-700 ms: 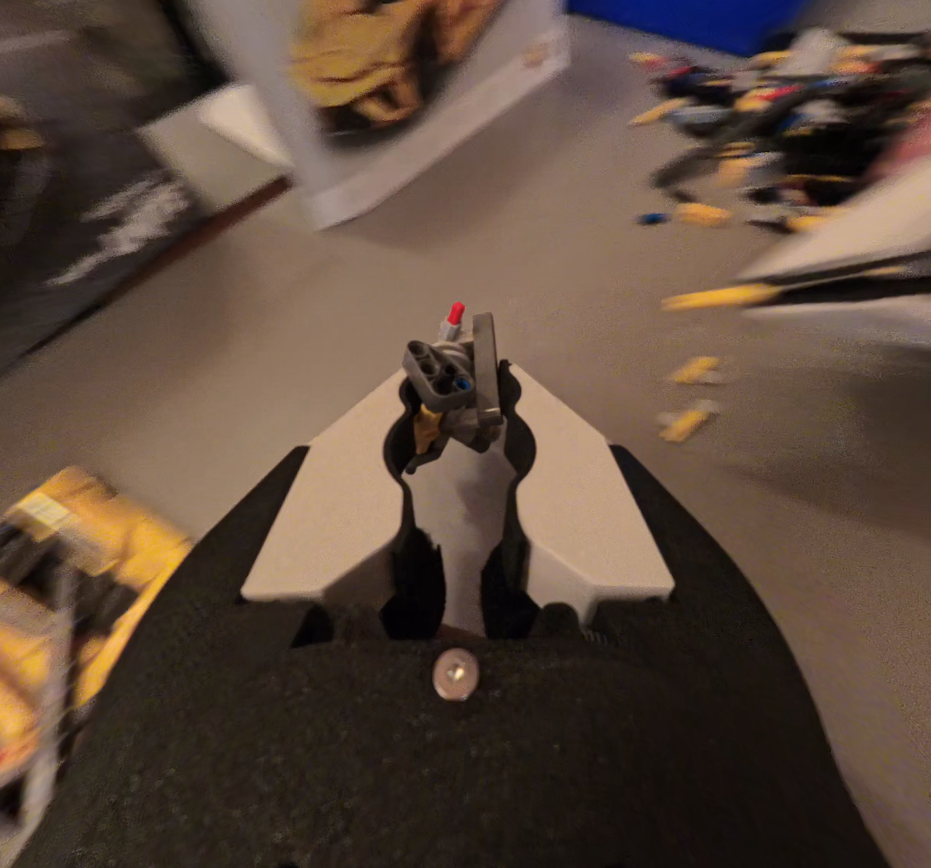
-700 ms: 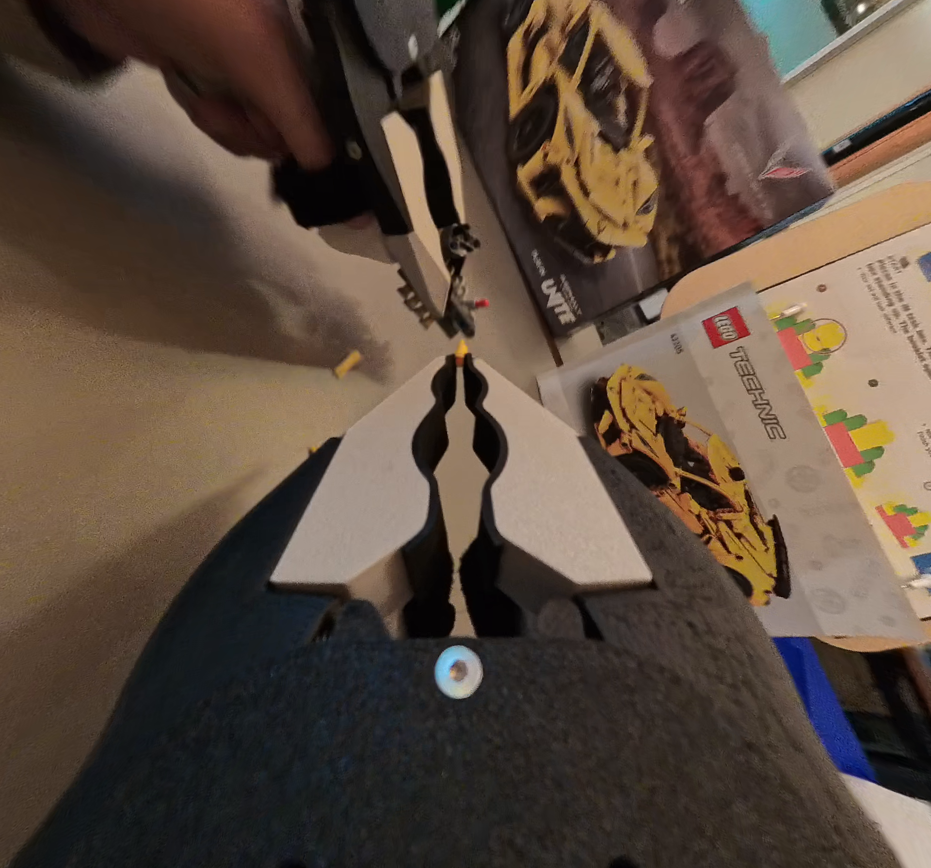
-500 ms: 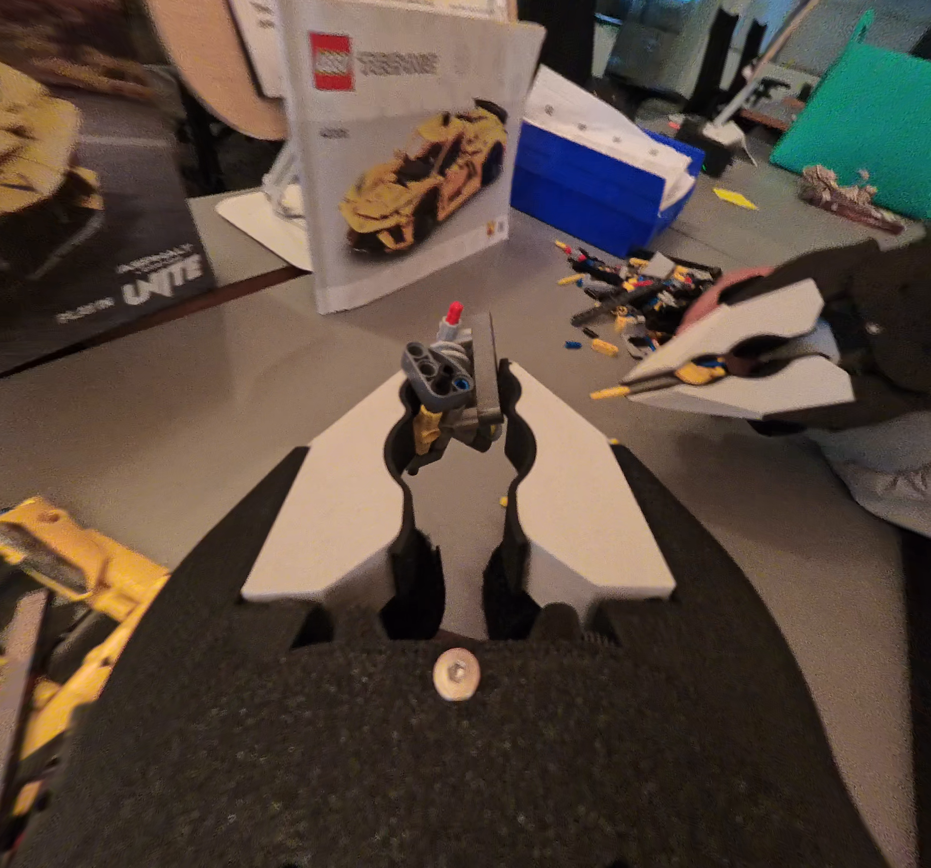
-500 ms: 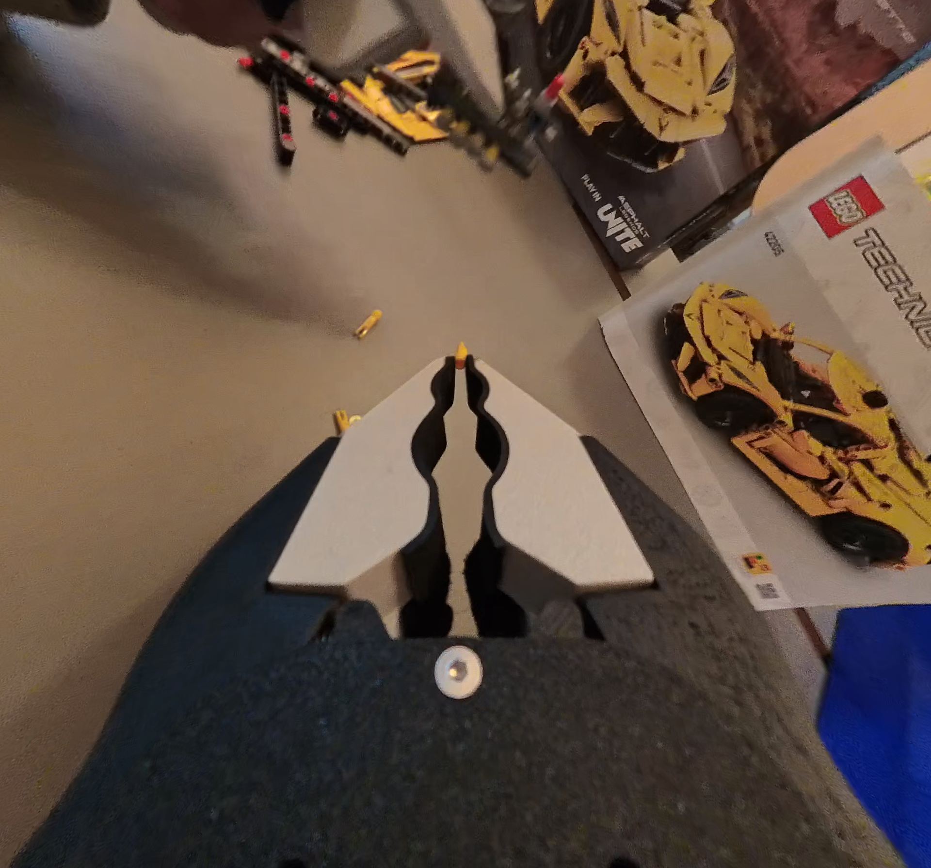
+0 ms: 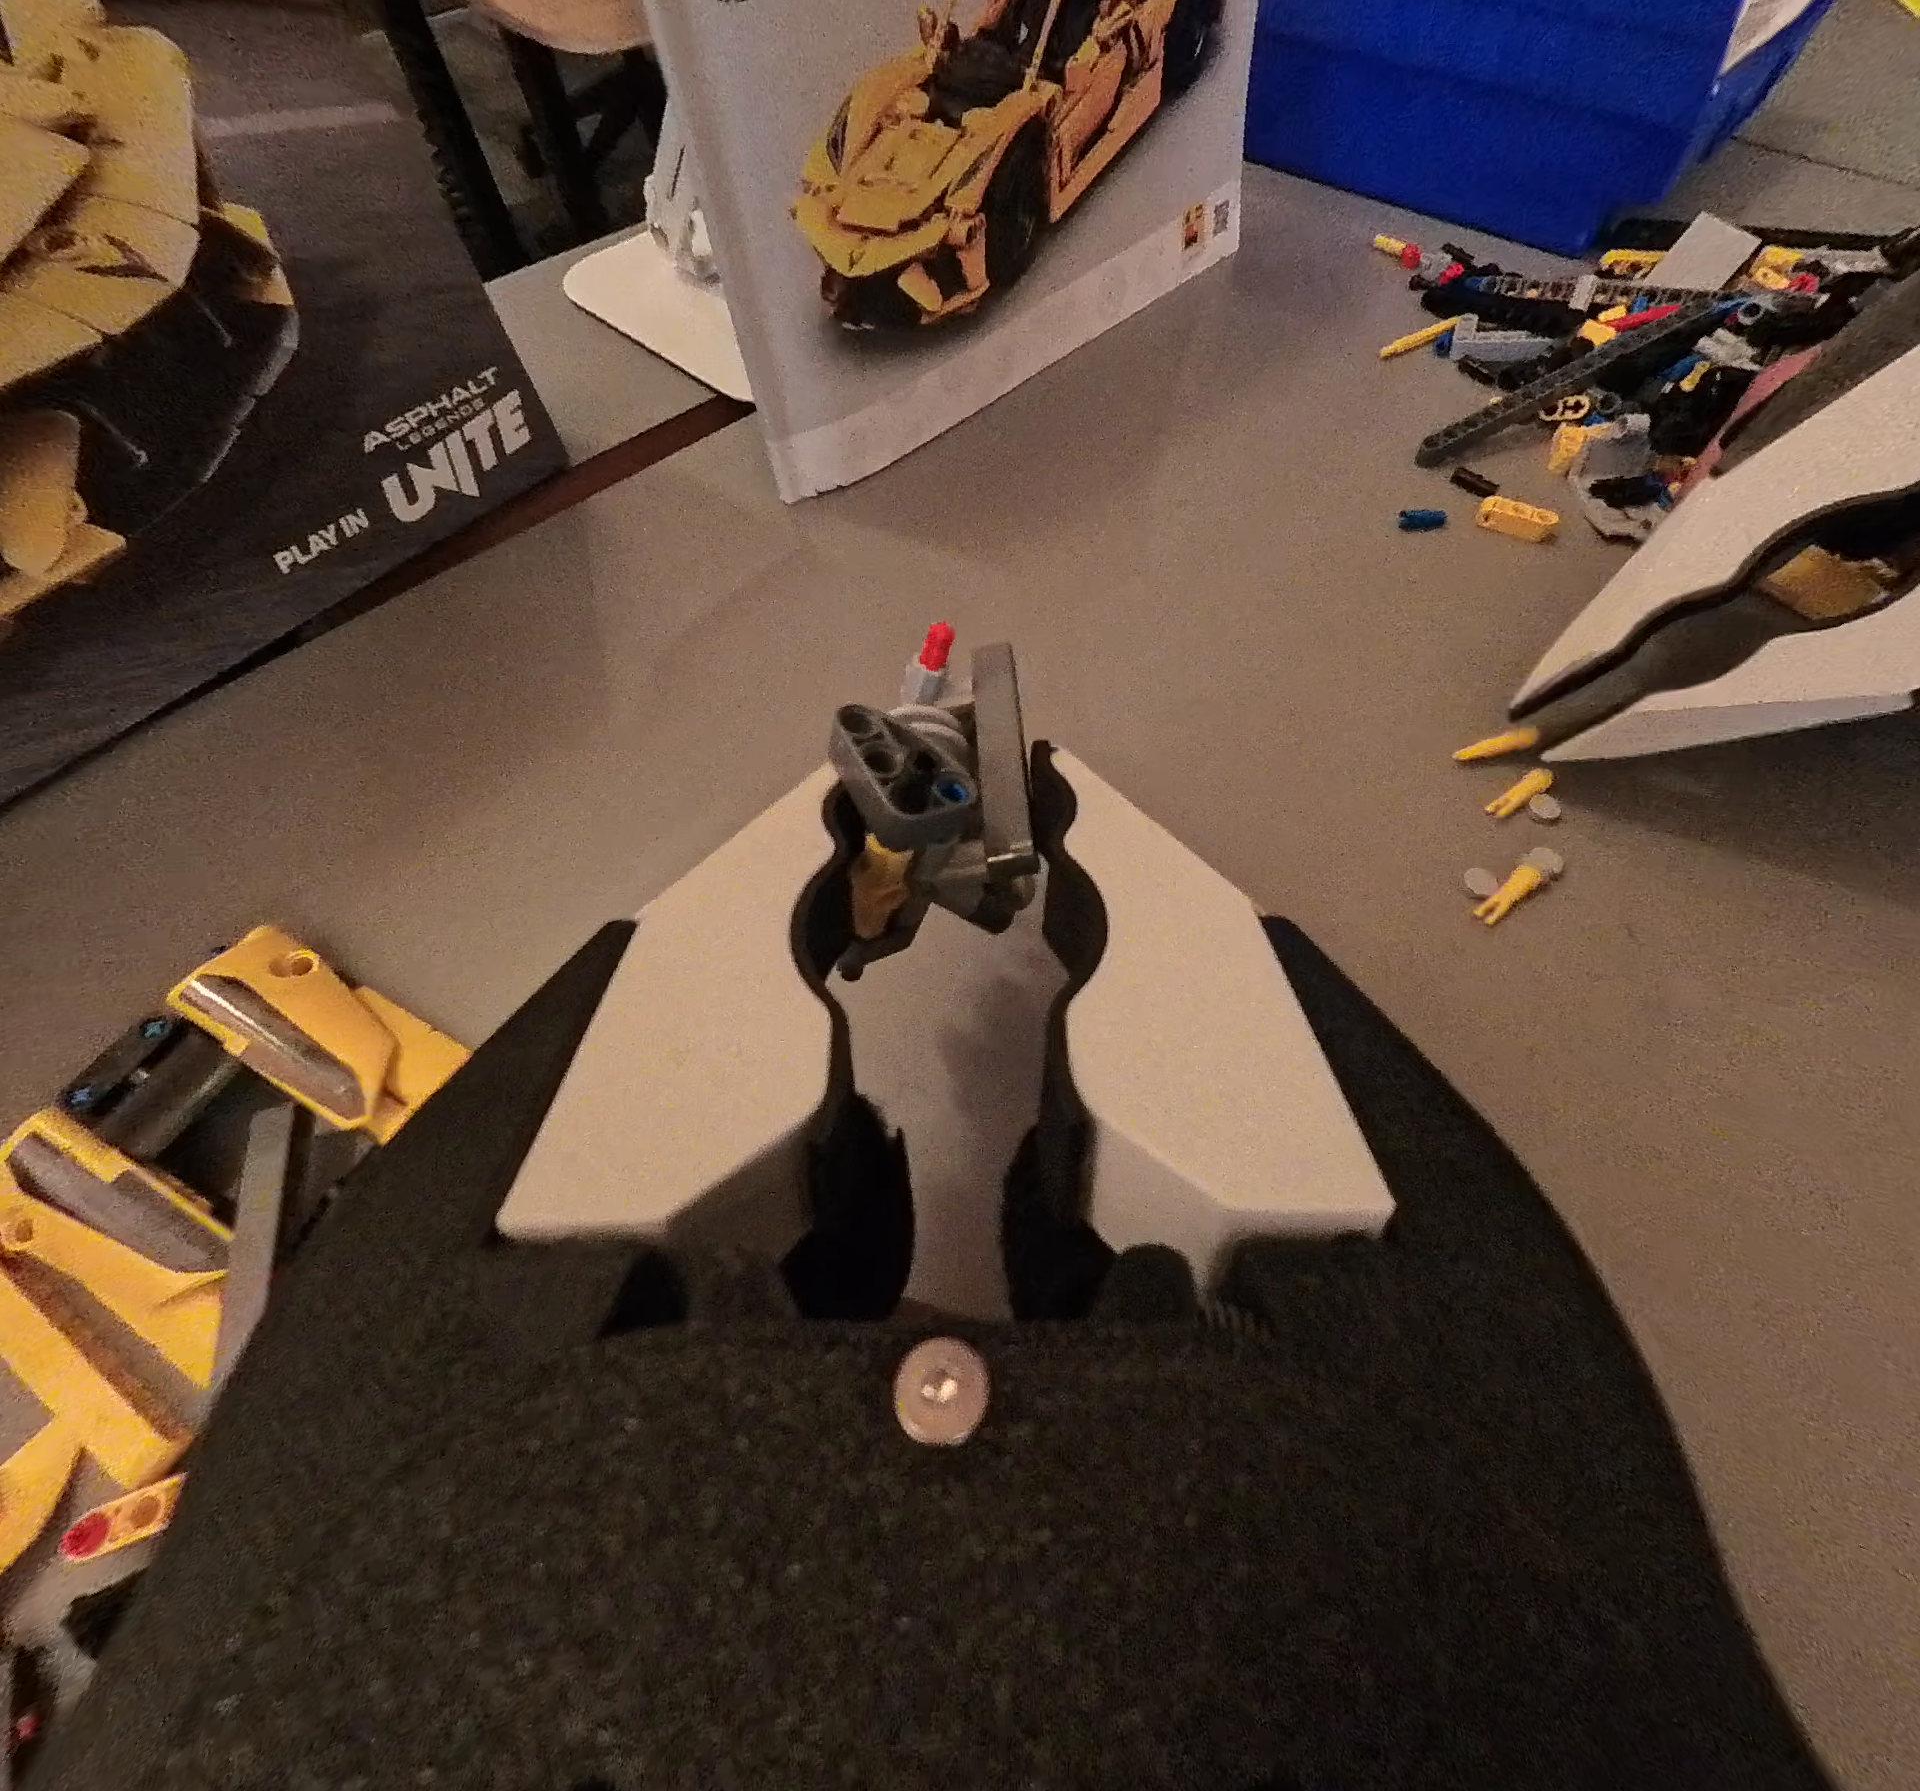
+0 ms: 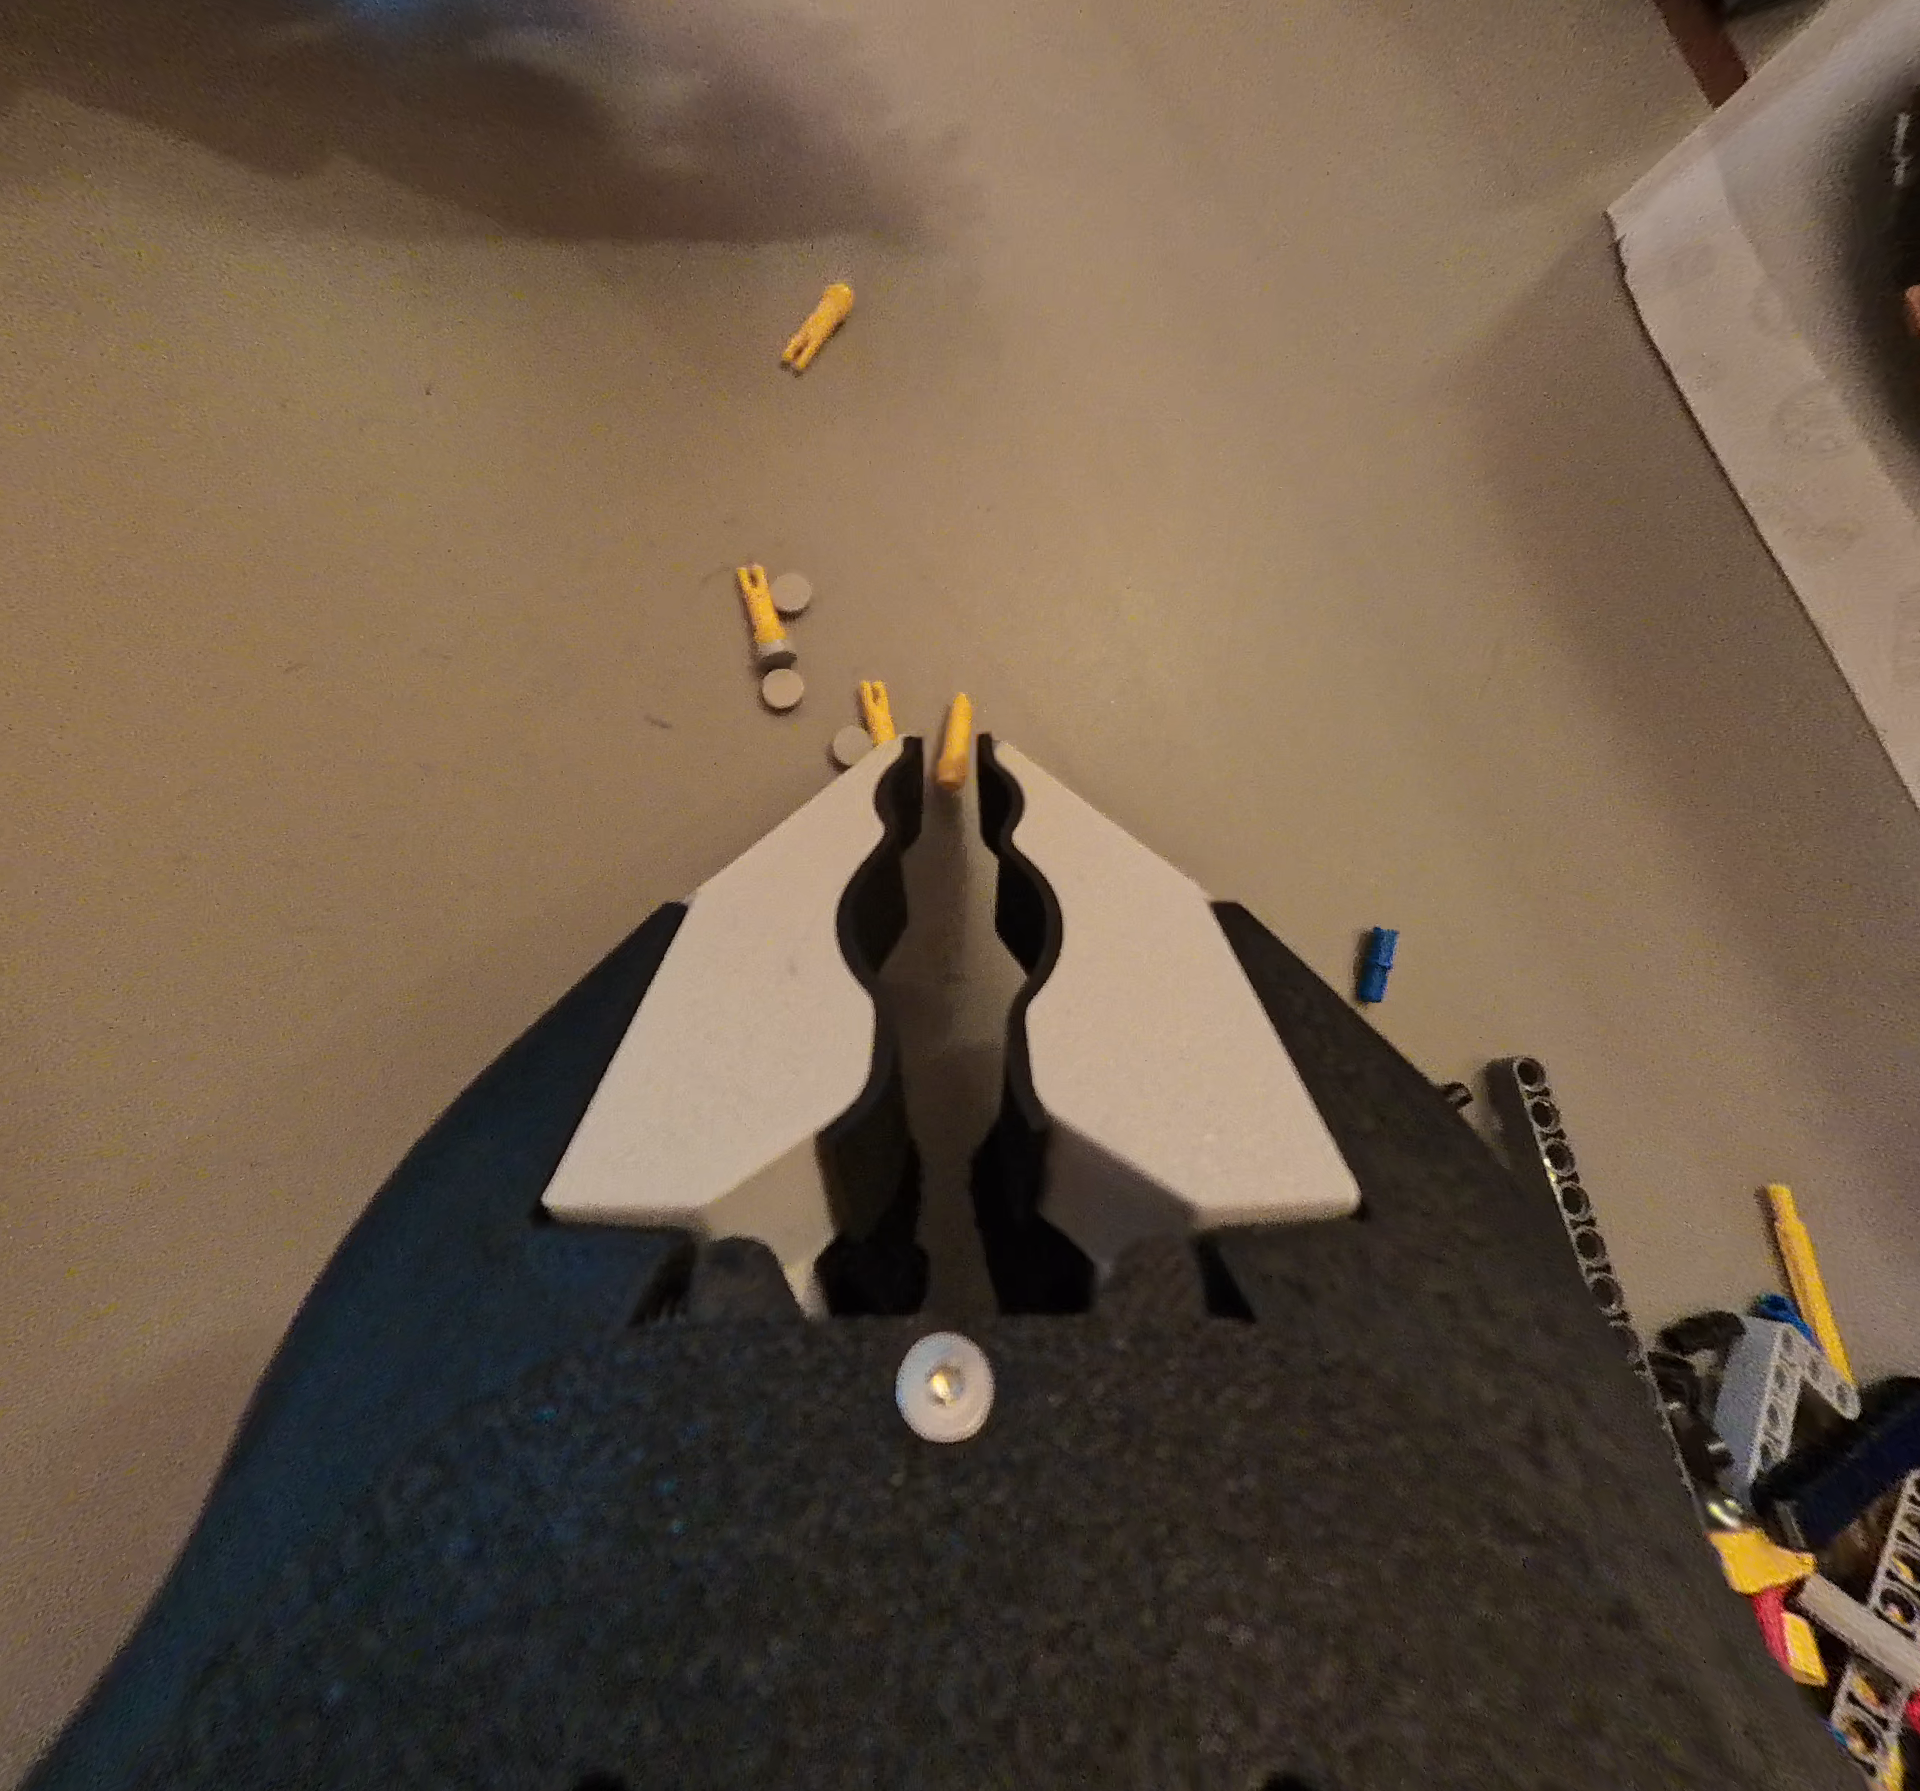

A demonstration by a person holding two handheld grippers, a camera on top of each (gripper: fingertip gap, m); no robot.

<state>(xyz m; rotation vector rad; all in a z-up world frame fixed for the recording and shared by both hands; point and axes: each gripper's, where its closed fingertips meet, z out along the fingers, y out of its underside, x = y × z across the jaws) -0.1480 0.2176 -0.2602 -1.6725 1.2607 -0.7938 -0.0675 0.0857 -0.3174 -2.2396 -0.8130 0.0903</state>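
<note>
Left wrist view: left tongs [image 5: 940, 785] clench grey assembly [image 5: 930, 785]; right tongs [image 6: 951, 754] pinch yellow pin [image 6: 953, 742].

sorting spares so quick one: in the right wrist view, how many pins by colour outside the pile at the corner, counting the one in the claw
yellow pins loose on the table: 3 (farthest one)
yellow pin pinched in the right claw: 1
blue pin loose beside the claw: 1
total: 5
</note>
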